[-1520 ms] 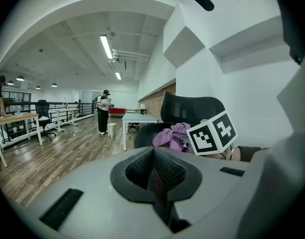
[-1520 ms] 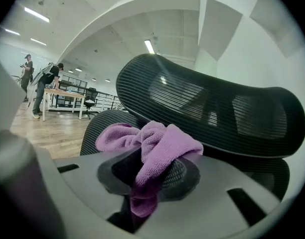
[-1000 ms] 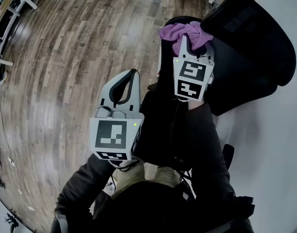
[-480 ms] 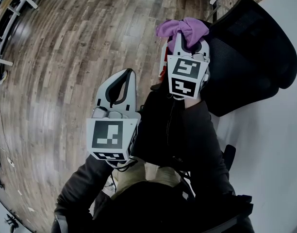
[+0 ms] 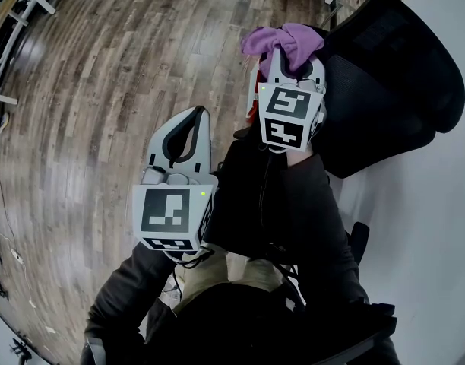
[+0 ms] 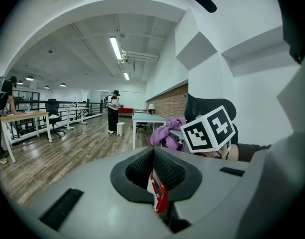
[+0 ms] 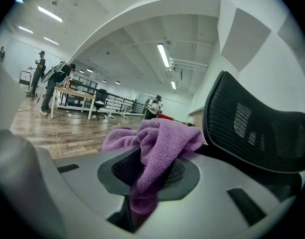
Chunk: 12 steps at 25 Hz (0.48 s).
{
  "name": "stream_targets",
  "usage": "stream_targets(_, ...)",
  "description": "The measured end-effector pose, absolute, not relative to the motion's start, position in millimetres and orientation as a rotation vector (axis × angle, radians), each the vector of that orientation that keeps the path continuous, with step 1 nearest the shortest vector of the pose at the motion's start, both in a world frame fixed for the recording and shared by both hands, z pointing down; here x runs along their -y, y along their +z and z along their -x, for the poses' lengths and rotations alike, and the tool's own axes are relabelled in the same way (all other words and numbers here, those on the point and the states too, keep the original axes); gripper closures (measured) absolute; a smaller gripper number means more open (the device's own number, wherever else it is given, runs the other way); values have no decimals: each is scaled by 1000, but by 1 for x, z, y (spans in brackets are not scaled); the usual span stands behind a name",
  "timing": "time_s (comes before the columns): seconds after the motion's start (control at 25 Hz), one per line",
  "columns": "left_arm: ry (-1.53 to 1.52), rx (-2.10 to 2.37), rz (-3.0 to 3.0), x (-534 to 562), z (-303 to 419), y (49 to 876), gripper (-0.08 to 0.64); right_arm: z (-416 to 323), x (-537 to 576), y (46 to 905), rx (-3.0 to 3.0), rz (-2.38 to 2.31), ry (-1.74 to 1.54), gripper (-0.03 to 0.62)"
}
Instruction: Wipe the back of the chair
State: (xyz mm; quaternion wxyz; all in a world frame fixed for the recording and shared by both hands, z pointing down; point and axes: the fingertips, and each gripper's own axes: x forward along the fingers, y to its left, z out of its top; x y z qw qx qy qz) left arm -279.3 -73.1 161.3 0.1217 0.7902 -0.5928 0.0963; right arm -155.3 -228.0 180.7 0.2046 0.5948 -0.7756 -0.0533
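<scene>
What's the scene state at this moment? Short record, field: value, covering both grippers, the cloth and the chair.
left gripper: fingers together, nothing held, off to the side of the chair
right gripper: fingers shut on the purple cloth
purple cloth: bunched, spilling out over the fingertips
chair back: black mesh, just right of the cloth
cloth-to-chair contact: close at the mesh edge; cannot tell if touching
floor: wood planks

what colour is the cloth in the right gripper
Purple. The cloth shows best in the right gripper view, clamped in the right gripper.
</scene>
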Motion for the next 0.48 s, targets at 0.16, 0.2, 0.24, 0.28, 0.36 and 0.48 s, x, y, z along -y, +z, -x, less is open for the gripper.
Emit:
stream_targets(0.16, 294, 1713, -2320, 73, 276, 164, 551, 155, 223, 194, 2157, -1651, -126, 511)
stream_targets(0.2, 298, 1708, -2324, 74, 275, 165, 551, 155, 222, 198, 2156, -1651, -120, 511)
stream_targets(0.24, 302, 1704, -2328, 74, 275, 166, 551, 154, 221, 200, 2157, -1651, -116, 511)
stream_targets(0.28, 304, 1699, -2331, 74, 274, 167, 551, 154, 220, 202, 2157, -1653, -114, 511)
stream_targets(0.36, 306, 1685, -2340, 75, 272, 170, 551, 154, 220, 203, 2160, -1658, -117, 511)
stream_targets(0.48, 306, 1652, -2357, 79, 266, 177, 551, 153, 222, 204, 2169, -1658, -122, 511)
